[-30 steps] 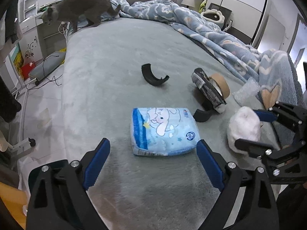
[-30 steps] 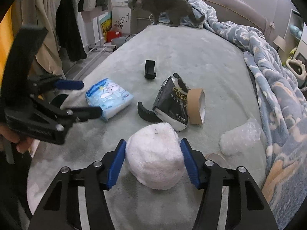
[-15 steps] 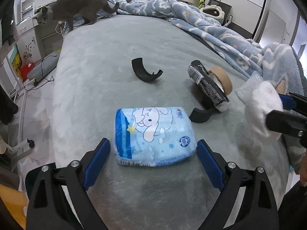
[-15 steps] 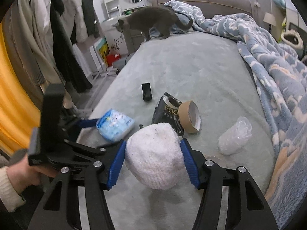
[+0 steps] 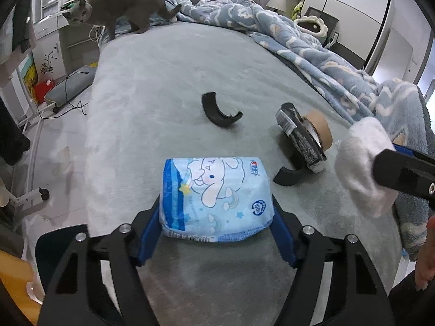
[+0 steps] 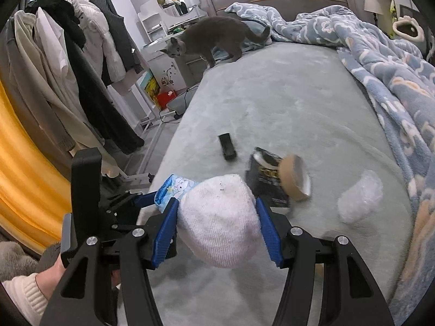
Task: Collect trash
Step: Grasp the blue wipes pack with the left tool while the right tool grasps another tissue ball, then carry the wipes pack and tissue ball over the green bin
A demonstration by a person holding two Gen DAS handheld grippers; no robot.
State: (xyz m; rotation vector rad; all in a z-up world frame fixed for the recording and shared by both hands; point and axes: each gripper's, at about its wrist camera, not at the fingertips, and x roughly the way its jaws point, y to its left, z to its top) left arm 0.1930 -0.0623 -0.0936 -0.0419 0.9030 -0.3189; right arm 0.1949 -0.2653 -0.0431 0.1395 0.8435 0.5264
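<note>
A blue tissue pack (image 5: 214,198) with a cartoon print lies on the grey bed (image 5: 163,81). My left gripper (image 5: 216,233) has closed its blue pads on both sides of the pack's near end. My right gripper (image 6: 217,231) is shut on a white balled sock (image 6: 217,220) and holds it above the bed; the sock also shows at the right of the left wrist view (image 5: 364,163). A black packet (image 5: 299,138) with a brown tape roll (image 5: 320,127), two black curved pieces (image 5: 220,111) (image 5: 288,176) and a clear plastic wad (image 6: 359,198) lie further on.
A grey cat (image 5: 125,5) stands at the bed's far left corner. A blue patterned blanket (image 5: 312,51) covers the bed's right side. Hung clothes (image 6: 68,81) and a floor with cables lie left of the bed.
My left gripper moved forward and closed on the tissue pack. My right gripper lifted the sock higher above the bed. The cat turned its head towards me.
</note>
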